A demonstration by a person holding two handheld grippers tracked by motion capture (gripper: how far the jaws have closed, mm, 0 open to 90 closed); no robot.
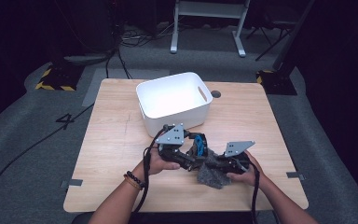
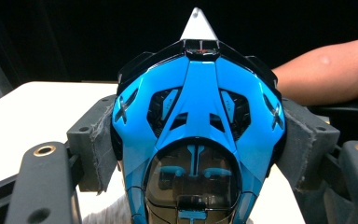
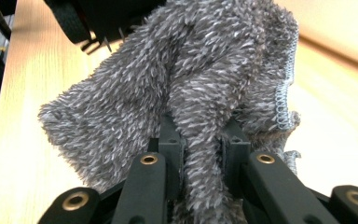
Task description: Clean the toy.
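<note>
- The blue and black toy [image 2: 198,140] sits pinched between the pads of the left claw [image 2: 198,154], nose toward the camera, held above the counter [image 1: 116,154].
- The grey fluffy cloth [image 3: 182,93] is clamped in the right claw [image 3: 200,154], its jaws nearly together on a fold.
- In the high view, the cloth hangs just beside the toy, in front of the white bin [image 1: 168,114].

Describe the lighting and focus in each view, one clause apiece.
High view: the table and white bin are lit, the room around them dark. Left gripper view: glare streaks the blue toy, the tabletop washed out white. Right gripper view: the grey cloth is sharp, the wood behind blurred and overexposed at right.
</note>
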